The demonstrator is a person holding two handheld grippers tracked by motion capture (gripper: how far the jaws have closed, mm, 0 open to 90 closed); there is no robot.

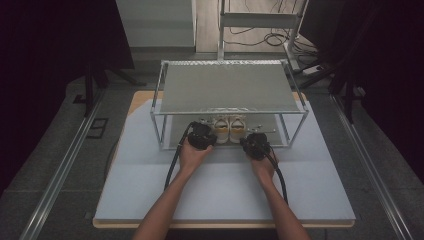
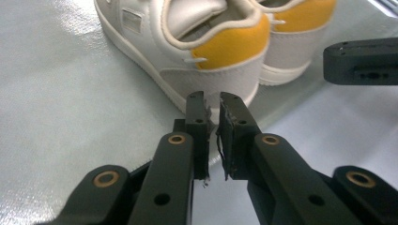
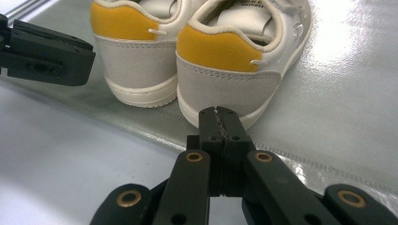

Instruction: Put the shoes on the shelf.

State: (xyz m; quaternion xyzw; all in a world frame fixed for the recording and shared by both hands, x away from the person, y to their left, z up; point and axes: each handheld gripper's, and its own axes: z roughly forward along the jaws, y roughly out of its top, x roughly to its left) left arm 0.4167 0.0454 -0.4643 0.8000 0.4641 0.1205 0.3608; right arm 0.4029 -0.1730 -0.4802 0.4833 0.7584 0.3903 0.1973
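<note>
A pair of white sneakers with yellow heel patches (image 1: pixel 228 128) stands on the lower shelf of a metal rack (image 1: pixel 227 87), heels toward me. My left gripper (image 1: pixel 202 135) sits just behind the left sneaker (image 2: pixel 206 51). Its jaws (image 2: pixel 212 101) stand a narrow gap apart with nothing between them, the tips close to the heel sole. My right gripper (image 1: pixel 256 144) is behind the right sneaker (image 3: pixel 234 61). It (image 3: pixel 219 115) is shut and empty, with its tip near that heel. Each gripper view shows the other gripper's jaw at its edge (image 2: pixel 361 61) (image 3: pixel 44 56).
The rack's top shelf overhangs the sneakers, and its front posts (image 1: pixel 161 131) (image 1: pixel 296 131) flank both grippers. The rack stands on a white board (image 1: pixel 225 190) on the table. Cables (image 1: pixel 172 165) trail back from each gripper. Cables and a frame lie on the floor behind.
</note>
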